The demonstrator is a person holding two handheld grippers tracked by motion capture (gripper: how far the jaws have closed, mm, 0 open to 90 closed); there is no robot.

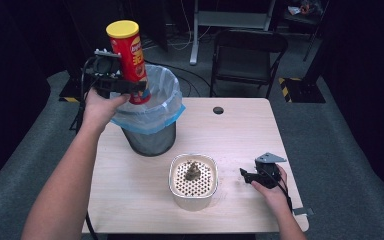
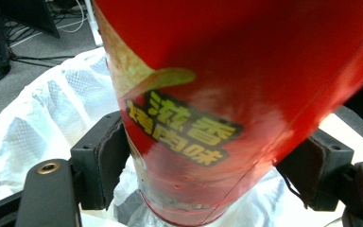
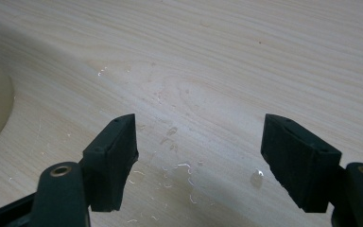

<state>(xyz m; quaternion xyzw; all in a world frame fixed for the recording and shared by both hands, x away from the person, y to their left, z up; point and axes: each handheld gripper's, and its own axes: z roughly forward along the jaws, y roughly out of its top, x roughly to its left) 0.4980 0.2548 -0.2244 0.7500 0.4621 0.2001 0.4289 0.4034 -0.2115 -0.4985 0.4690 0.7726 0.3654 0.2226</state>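
Currently the left gripper point(image 1: 130, 86), clamped on the crisp can point(image 1: 130, 60), should centre above the lined bin point(image 1: 152, 117) before releasing; right gripper point(image 1: 250, 176) rests spread.

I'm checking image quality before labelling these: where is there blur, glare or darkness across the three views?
High view: the table is evenly lit, the room around it falls into near black. Left gripper view: the red can sits so close that it is soft, with a pale sheen on its side. Right gripper view: wood grain is sharp, small wet spots glint, the jaws cast soft shadows.
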